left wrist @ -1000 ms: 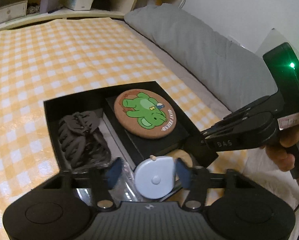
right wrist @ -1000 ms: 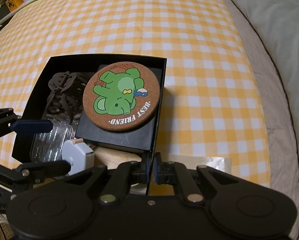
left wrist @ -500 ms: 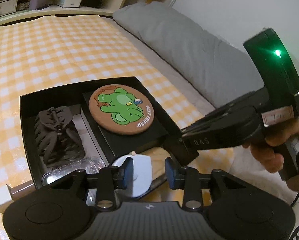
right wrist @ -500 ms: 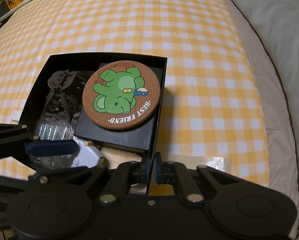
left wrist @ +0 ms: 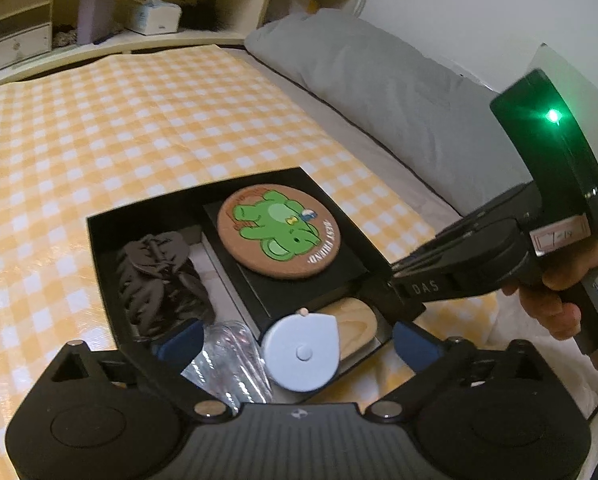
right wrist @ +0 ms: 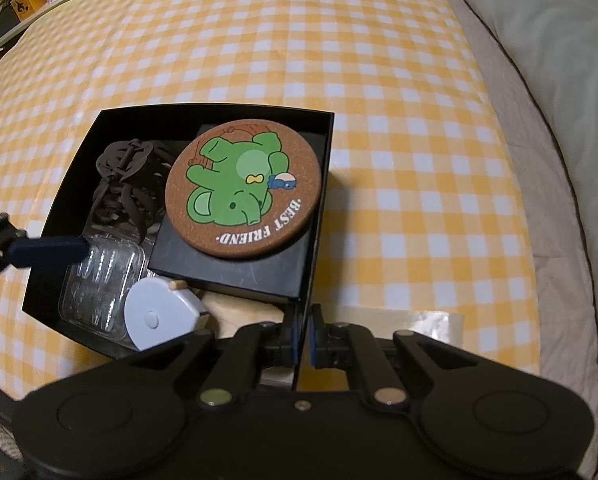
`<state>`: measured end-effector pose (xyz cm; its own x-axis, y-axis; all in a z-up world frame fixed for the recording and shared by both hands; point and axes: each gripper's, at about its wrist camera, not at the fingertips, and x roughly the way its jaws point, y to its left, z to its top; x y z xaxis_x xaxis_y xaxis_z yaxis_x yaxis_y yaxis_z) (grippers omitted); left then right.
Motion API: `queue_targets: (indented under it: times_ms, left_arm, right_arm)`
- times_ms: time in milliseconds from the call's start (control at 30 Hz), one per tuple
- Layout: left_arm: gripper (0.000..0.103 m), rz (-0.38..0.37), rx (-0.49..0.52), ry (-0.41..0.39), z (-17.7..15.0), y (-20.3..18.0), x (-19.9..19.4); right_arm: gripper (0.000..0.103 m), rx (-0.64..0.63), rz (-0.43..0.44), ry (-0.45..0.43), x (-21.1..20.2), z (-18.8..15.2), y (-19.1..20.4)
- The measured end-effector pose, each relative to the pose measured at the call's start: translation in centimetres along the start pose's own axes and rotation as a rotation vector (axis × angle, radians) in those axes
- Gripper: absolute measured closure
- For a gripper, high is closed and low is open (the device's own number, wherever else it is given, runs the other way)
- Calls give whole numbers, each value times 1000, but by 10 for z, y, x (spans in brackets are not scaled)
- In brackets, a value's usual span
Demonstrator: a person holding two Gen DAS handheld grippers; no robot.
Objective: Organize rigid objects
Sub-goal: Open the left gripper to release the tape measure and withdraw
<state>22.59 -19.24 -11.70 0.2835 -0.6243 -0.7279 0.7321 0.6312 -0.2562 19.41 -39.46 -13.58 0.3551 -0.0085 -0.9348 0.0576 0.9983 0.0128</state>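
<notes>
On the checked bedspread (right wrist: 379, 80), the black box (right wrist: 111, 114) is lying with a white tape measure (left wrist: 301, 354) resting inside at its near edge. The left claw (left wrist: 295, 346) is opening wide around the tape measure without touching it, while the right claw (right wrist: 303, 338) is pinching the box's near wall.

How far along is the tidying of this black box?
Done: brown claw clip, cork elephant coaster and white tape measure sit inside the black box. In hand: right hand-held gripper clamps its wall; left hand-held gripper is opening, empty. Left: nothing visibly outside.
</notes>
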Motion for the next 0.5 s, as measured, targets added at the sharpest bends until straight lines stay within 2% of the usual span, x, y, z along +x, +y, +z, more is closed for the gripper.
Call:
queue_targets:
  times_ms: [267, 500]
  left_arm:
    - [0, 37, -28, -35, 7, 4, -13]
    - [0, 46, -24, -104, 18, 23, -40]
  right_arm:
    - [97, -2, -1, 0, 1, -1, 1]
    - [97, -2, -1, 1, 1, 0, 1]
